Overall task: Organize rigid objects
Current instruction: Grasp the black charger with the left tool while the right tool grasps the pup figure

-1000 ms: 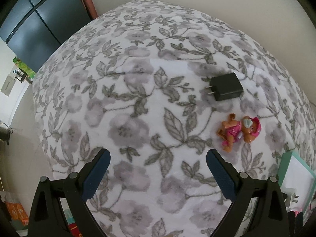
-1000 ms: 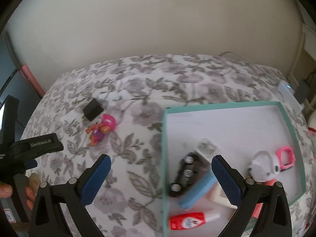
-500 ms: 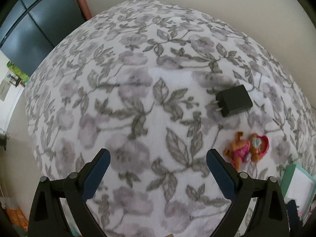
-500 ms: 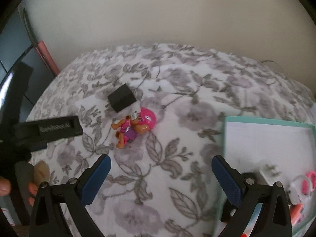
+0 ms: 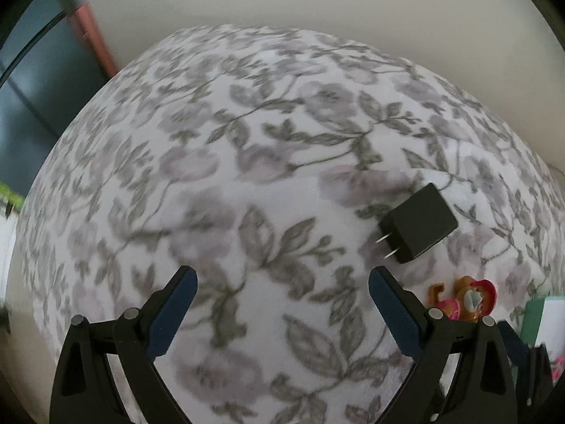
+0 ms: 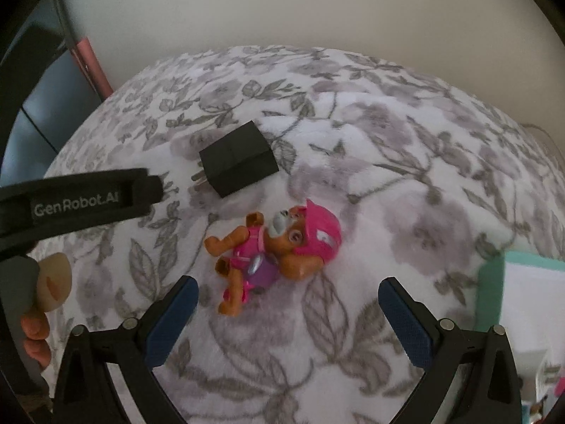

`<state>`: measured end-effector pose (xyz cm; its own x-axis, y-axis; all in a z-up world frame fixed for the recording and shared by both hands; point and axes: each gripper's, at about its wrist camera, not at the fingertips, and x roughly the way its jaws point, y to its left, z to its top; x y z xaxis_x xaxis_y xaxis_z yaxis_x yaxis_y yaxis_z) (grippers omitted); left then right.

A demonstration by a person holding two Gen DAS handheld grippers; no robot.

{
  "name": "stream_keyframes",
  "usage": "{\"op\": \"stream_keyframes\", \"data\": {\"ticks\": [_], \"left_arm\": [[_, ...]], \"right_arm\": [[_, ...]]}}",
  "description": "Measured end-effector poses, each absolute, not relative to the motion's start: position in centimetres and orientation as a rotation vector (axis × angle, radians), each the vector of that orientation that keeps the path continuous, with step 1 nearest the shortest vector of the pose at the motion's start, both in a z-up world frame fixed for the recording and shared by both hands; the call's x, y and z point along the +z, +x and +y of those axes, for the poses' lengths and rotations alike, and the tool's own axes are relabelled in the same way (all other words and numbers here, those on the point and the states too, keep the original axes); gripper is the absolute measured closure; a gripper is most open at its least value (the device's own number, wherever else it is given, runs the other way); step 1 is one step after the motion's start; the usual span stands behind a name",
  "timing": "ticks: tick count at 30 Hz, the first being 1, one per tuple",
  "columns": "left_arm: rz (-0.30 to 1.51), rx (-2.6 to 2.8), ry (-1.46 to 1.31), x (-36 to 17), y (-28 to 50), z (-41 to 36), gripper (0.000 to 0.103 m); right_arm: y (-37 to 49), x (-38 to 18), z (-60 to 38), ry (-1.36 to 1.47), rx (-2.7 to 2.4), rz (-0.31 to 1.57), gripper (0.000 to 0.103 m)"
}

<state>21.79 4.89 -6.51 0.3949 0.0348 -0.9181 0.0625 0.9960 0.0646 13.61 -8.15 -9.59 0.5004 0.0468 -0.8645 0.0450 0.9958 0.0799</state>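
The right gripper point(image 6: 287, 312) hangs over the flowered blanket point(image 6: 406, 183) with its blue-padded fingers spread wide and nothing between them; the toy dog point(image 6: 275, 251) lies just beyond the tips, a little left of the middle of the gap, so this is the nearer tool by a clear margin. The toy is on its side, its long axis running from the feet at near left to the pink helmet at far right, slanted across the opening; I'd judge a small shift left and a slight twist would set the pads across the body. It's a hard plastic figure: orange-brown limbs, bright pink suit and helmet, a pale snout. Just past it, apart from it, sits the black charger point(image 6: 238, 157), prongs pointing left. The left gripper point(image 5: 280, 309) is also splayed and empty; from there the toy sits off past its right finger. The teal-rimmed tray point(image 6: 489, 293), probably where the toy goes, shows at the right edge.
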Motion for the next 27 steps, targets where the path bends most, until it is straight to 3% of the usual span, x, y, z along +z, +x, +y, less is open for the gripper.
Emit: {"op": "stream_keyframes", "data": {"ticks": [20, 22, 27], "left_arm": [[1.115, -0.216, 0.27, -8.6, 24.5, -1.9, 0.006], [1.121, -0.226, 0.269, -8.8, 24.8, -2.2, 0.009], [1.135, -0.247, 0.241, -8.9, 25.1, -2.4, 0.032]], "right_arm": [[16.8, -10.4, -11.6, 0.102, -0.058, 1.011, 0.0], [17.2, -10.4, -11.6, 0.103, -0.054, 1.008, 0.0], [17.9, -10.4, -11.6, 0.105, -0.057, 1.003, 0.005]]}}
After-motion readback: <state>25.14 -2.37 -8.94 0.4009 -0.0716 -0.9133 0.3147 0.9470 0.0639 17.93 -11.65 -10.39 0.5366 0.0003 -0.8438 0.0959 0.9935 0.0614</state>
